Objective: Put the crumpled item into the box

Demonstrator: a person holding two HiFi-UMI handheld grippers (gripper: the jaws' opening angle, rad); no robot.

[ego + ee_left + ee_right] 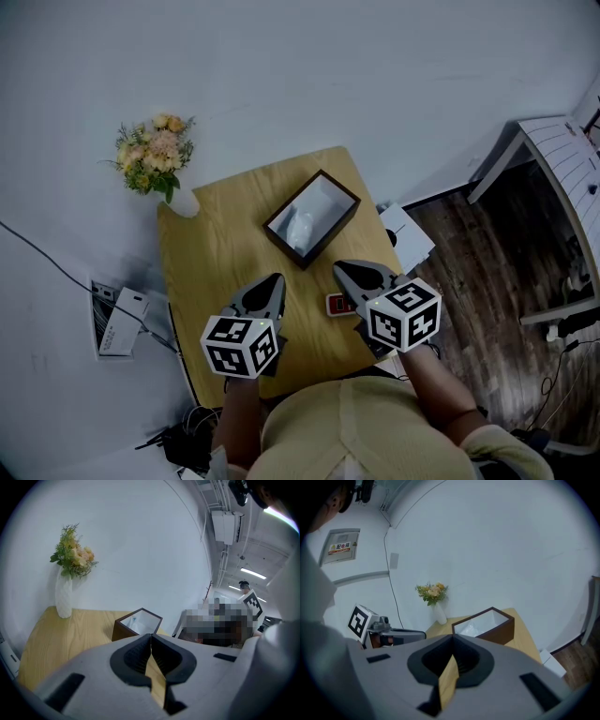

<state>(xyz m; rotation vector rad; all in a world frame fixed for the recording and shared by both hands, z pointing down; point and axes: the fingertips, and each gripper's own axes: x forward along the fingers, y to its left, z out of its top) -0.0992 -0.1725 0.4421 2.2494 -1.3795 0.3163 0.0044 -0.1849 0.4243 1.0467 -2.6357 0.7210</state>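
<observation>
A dark brown box (323, 180) with a white lining stands at the far middle of the wooden table (206, 272). A crumpled white item (302, 228) lies inside it, and also shows in the box (501, 631) as a crumpled item (469, 630) in the right gripper view. My left gripper (277, 279) hovers over the table's near part, shut and holding nothing, short of the box (123, 629). To its right, my right gripper (339, 267) is shut and empty too, its tip near the box's front corner. The jaws of each meet at the tip in their own views, left gripper (151, 635) and right gripper (452, 637).
A white vase of flowers (155, 157) stands at the table's far left corner. A small red object (339, 304) lies on the table by the right gripper. On the floor are a white device (122, 322) with cables at left, a white box (410, 234) and a white bench (562, 164) at right.
</observation>
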